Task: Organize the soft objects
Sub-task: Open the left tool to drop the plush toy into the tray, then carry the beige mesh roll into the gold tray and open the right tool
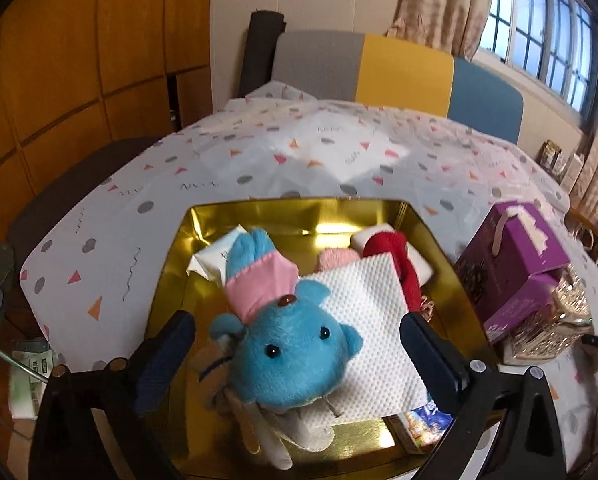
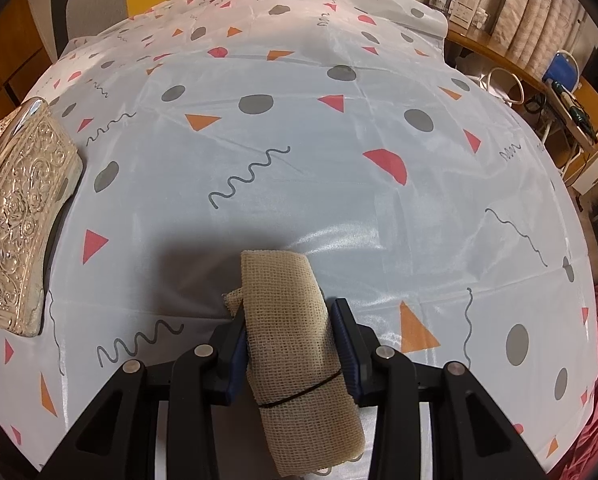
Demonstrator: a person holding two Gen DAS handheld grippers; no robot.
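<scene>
Left tongs (image 1: 299,364) stood wide apart around the blue plush (image 1: 289,354) lying in the gold tin (image 1: 171,264); right tongs (image 2: 291,344) were clamped on the banded gauze roll (image 2: 295,344) over the desk (image 2: 299,160), so best carry it toward 9 o'clock and release low inside the tin.

The gold-lined open tin (image 1: 171,280) was viewed closely and obliquely downward from the left wrist. The white tablecloth patterned with triangles and dots (image 2: 299,160) was viewed more steeply from the right wrist. That cloth and the embossed silver box (image 2: 15,216) were shared.
</scene>
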